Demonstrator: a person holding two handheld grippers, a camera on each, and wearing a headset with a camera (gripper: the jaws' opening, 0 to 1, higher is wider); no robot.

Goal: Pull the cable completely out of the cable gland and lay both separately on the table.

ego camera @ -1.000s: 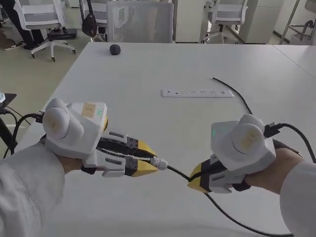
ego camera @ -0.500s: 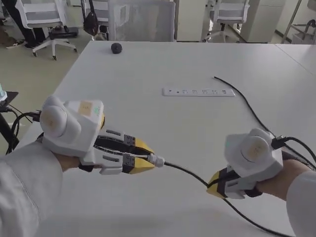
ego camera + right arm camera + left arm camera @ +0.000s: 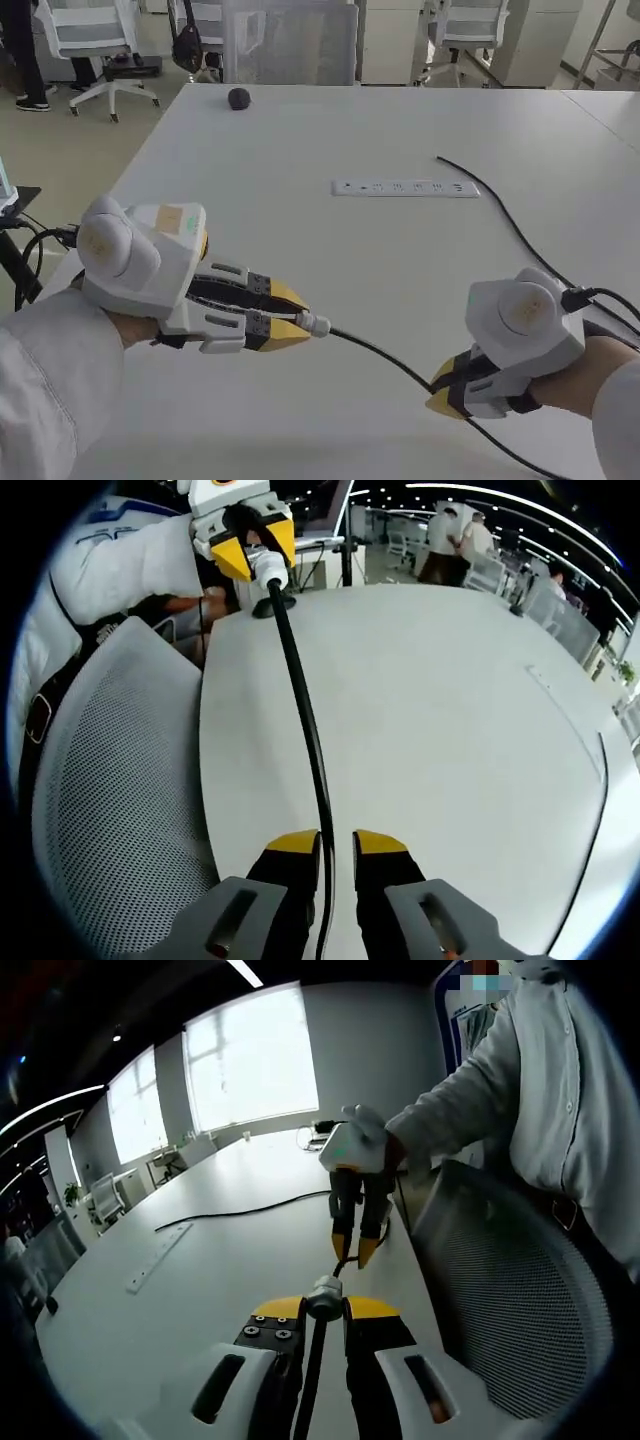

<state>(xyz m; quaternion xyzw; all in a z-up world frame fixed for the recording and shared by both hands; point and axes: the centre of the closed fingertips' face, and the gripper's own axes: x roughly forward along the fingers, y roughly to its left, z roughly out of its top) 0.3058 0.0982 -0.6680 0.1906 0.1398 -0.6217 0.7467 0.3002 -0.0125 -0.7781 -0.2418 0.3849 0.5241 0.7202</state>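
Observation:
A small white cable gland sits between the yellow tips of my left gripper, which is shut on it above the white table. A black cable comes out of the gland and runs right to my right gripper, shut on it near the table's front edge. In the left gripper view the gland is clamped in the left gripper, the cable passes back through the jaws, and the right gripper faces it. In the right gripper view the cable leads from the right gripper up to the gland.
A white power strip lies mid-table, with a small dark round object at the far edge. More cable trails across the right side. Office chairs stand beyond the table; a mesh chair is behind the grippers.
My right gripper has moved right and toward the near edge, away from the left one, so a longer stretch of cable spans between them. The left gripper has barely moved.

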